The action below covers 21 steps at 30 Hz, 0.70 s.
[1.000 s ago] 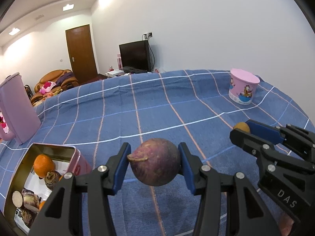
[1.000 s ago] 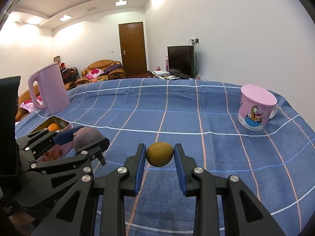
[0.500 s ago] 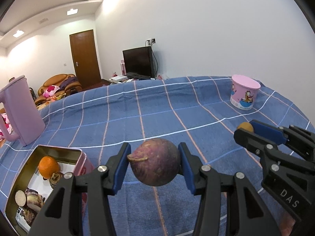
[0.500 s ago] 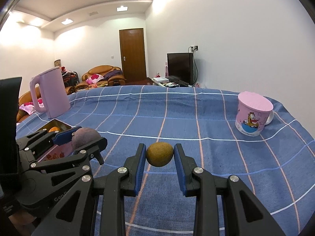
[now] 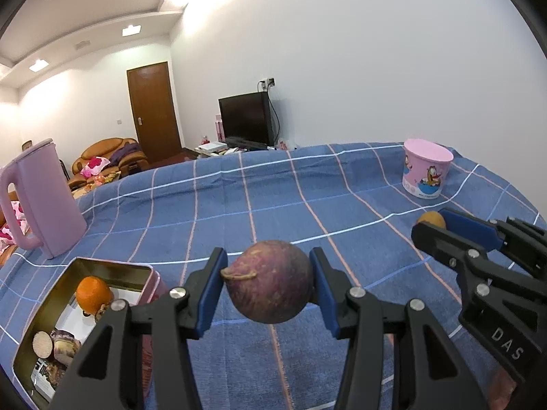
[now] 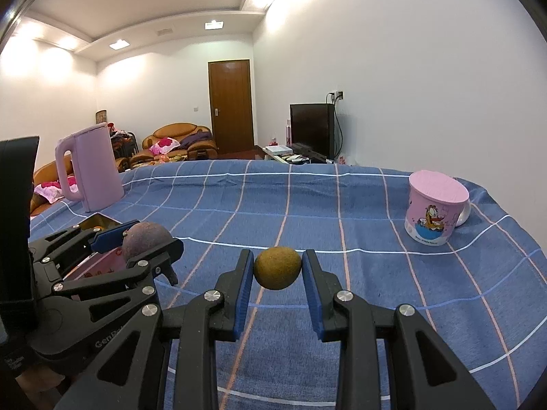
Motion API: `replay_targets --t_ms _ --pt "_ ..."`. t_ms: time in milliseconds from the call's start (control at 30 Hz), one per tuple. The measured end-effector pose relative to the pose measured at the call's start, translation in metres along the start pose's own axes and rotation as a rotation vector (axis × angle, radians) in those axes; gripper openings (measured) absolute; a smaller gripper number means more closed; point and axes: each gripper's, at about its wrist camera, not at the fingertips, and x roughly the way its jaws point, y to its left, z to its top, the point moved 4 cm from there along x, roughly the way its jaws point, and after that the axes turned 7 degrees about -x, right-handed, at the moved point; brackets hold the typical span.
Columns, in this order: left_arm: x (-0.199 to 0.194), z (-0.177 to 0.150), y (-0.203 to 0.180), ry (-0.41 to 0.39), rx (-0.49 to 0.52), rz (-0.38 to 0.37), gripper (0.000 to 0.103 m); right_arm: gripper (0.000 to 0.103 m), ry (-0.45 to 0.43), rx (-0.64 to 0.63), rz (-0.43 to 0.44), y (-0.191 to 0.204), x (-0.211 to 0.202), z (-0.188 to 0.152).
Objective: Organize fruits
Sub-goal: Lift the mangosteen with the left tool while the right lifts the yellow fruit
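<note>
1. The blue checked surface [image 6: 342,205] lies bare between kettle [image 6: 92,167], cup [image 6: 434,212] and tin [image 5: 51,311] at its left edge.
2. Left tongs [image 5: 268,287] clamp a purple fruit [image 5: 270,282]; right tongs [image 6: 277,273] clamp a brown fruit [image 6: 277,272], both tilted slightly downward above the cloth.

You face a white wall [image 6: 410,68] with a black television [image 6: 311,129] beside it, cable running to a socket above; a brown wooden door [image 6: 231,106] stands shut at the far end; an orange-brown sofa [image 6: 177,140] sits left of it; recessed ceiling lights [image 6: 213,25] glow overhead.
</note>
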Motion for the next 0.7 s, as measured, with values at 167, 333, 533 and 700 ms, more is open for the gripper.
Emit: replay_targets --t_ms 167,333,533,700 --pt "-0.004 0.001 0.001 -0.019 0.000 0.008 0.052 0.031 -0.018 0.000 -0.004 -0.001 -0.003 0.001" --pt "-0.009 0.002 0.001 -0.042 -0.002 0.016 0.052 0.031 -0.034 -0.004 -0.008 0.000 -0.006 0.001" --pt "-0.015 0.002 0.001 -0.073 0.002 0.027 0.052 0.031 -0.049 -0.007 -0.013 0.001 -0.009 0.001" --pt "-0.018 0.003 0.001 -0.088 0.003 0.031 0.052 0.031 -0.069 -0.009 -0.020 0.001 -0.013 0.002"
